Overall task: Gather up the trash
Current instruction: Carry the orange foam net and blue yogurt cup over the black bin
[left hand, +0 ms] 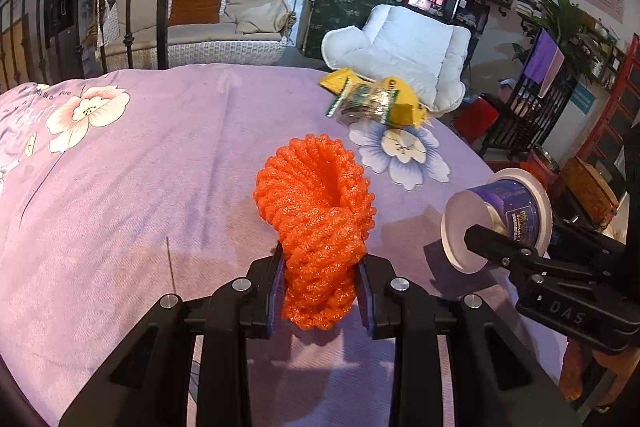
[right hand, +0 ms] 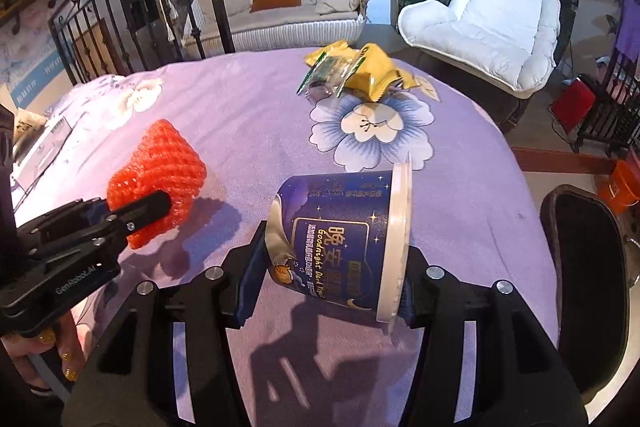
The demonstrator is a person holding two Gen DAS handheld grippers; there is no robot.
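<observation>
The left gripper (left hand: 322, 291) is pinched on an orange foam net (left hand: 316, 223), whose lower end is squeezed between the 2 blue pads while its bulk flares forward and upward from the jaws. The right gripper (right hand: 326, 259) is clamped on a dark blue yogurt cup (right hand: 340, 239), held on its side with the base against the left pad and the white rim against the right pad; its long axis therefore runs across the jaws. Both pieces appear to be lifted just above the purple flowered cloth of the tabletop (right hand: 460, 187), judging by the shadows cast beneath them.

Straight ahead of both grippers, well apart from them near the far edge, 1 loose heap of trash is left: yellow and green snack wrappers (right hand: 352, 73), lying crumpled with the long side running left to right. The heap is seen ahead and to the right of the left gripper, and almost dead ahead of the right gripper, which is judged the nearer. No bin can be identified with certainty, so the drop-off direction cannot be told.
</observation>
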